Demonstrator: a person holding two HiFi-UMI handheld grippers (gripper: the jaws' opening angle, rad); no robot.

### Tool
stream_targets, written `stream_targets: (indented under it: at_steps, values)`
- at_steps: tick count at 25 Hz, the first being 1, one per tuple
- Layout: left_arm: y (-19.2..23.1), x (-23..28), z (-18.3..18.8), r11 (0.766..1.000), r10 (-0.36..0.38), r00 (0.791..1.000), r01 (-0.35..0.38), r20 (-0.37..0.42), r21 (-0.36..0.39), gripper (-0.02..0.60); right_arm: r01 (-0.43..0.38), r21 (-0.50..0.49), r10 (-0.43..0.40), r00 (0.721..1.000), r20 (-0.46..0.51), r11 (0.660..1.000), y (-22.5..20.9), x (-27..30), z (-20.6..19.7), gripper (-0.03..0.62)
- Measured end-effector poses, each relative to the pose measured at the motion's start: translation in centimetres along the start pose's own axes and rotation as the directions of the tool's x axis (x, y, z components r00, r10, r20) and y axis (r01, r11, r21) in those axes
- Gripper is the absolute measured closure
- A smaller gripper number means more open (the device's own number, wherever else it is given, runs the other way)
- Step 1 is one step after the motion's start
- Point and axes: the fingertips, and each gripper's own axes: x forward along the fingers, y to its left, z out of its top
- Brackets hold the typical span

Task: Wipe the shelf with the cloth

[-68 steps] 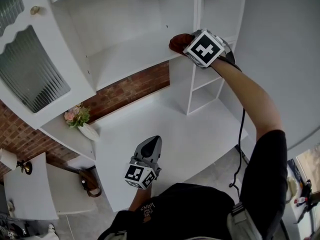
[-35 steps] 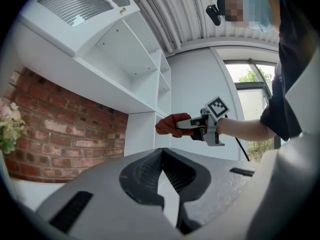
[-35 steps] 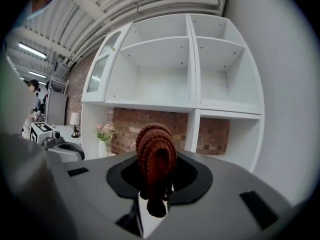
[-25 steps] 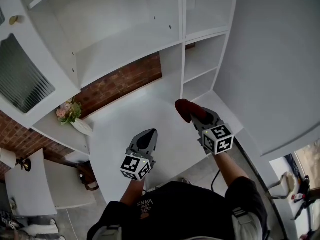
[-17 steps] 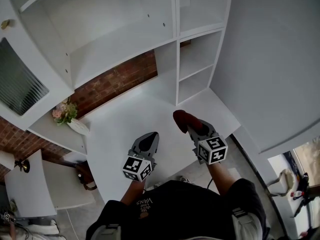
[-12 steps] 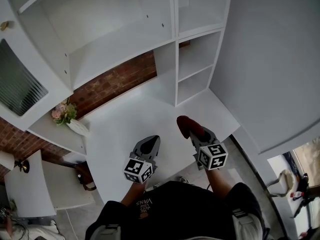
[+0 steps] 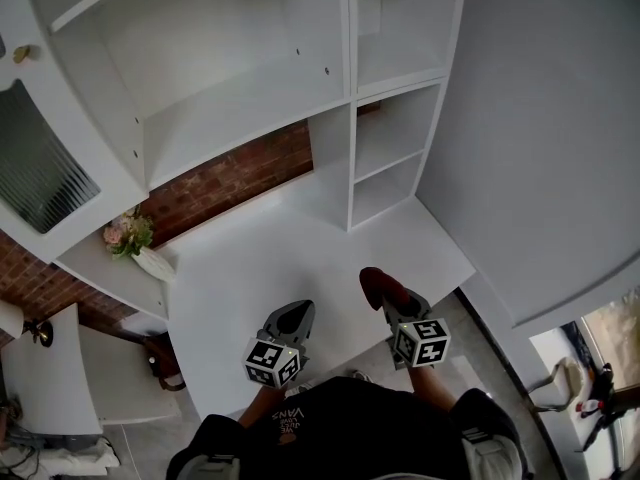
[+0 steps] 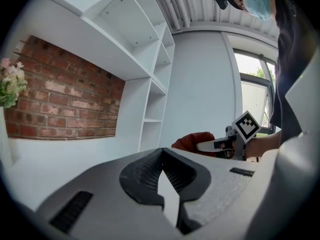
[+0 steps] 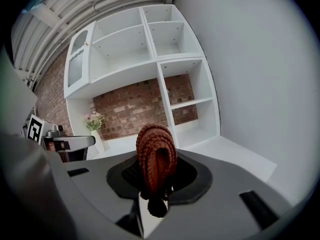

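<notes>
A rust-red knitted cloth is bunched between the jaws of my right gripper, which is shut on it low over the white tabletop's front edge. In the right gripper view the cloth stands up in a folded loop from the gripper. My left gripper hovers beside it to the left, shut with nothing in it. The white shelf unit rises behind the table. Its wide shelf and small side compartments are bare.
A vase of pink flowers stands on a low ledge at the left. Above it hangs a ribbed-glass cabinet door. A brick wall strip shows under the wide shelf. A grey wall bounds the right side.
My right gripper has come down from the wide shelf with the cloth and drawn back to the table's front edge. The left gripper has also pulled back a little toward the person.
</notes>
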Motion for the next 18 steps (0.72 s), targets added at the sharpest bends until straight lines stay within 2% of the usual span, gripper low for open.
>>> stream_targets:
  at_steps: [8,18]
  values:
    - [0.28,-0.62,-0.53,1.0,0.03,1.0,-0.03,-0.009,-0.008,0.575,-0.007,-0.01,0.007,1.0,-0.023,1.0,-0.65,-0.1,-0.88,0.5]
    - [-0.47,-0.36,-0.14,0.999,0.046,0.999,-0.046,0.002,0.0,0.575,-0.062,-0.041,0.061,0.998,-0.03,0.997,-0.14,0.19,-0.61,0.5]
